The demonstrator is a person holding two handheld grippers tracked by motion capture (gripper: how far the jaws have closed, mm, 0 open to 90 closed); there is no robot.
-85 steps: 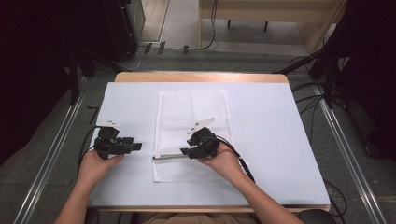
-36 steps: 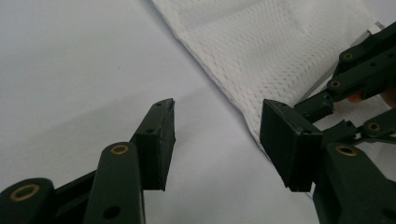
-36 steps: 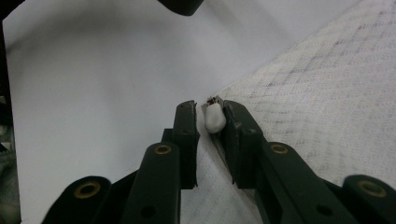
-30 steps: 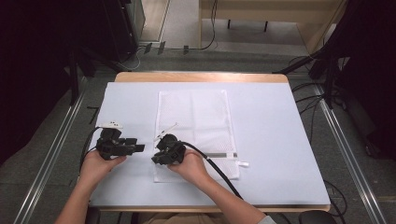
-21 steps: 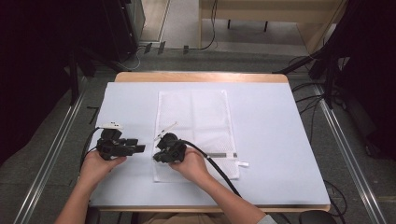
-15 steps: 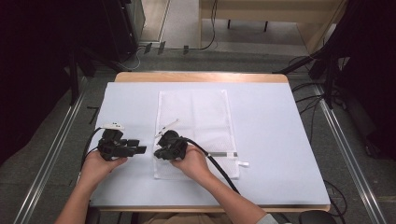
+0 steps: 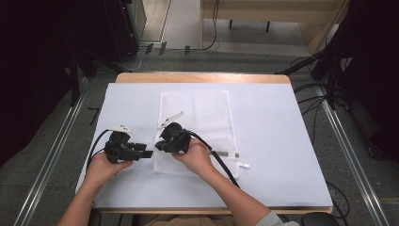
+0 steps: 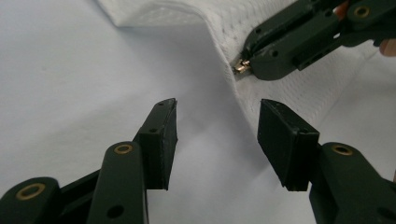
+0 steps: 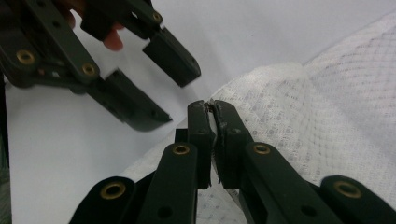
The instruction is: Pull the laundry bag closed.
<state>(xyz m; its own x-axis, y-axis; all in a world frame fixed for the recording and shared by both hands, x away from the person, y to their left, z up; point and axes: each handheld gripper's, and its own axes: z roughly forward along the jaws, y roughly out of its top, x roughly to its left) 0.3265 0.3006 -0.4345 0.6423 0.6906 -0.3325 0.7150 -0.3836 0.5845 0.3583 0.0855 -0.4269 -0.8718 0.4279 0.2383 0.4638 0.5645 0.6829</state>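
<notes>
the white mesh bag (image 7: 197, 127) lies flat on the table (image 7: 282, 141), looking empty from here. the right gripper (image 7: 159, 145) is clamped tight on the small metal zipper pull (image 8: 241, 66) at the bag's near left edge. the left gripper (image 7: 147, 153) sits just beside it with jaws spread wide, holding nothing.

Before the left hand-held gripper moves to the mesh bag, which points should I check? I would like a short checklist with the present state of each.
1. Right hand-held gripper shut on zipper pull: ok.
2. Left hand-held gripper open, nothing between the jaws: ok.
3. Left hand-held gripper apart from mesh bag: ok, bare table cover under it.
4. Bag edge raised at the pull for gripping: ok.
5. Bag flat on the far half: ok.
6. Zipper fully run to its end: cannot tell.
</notes>
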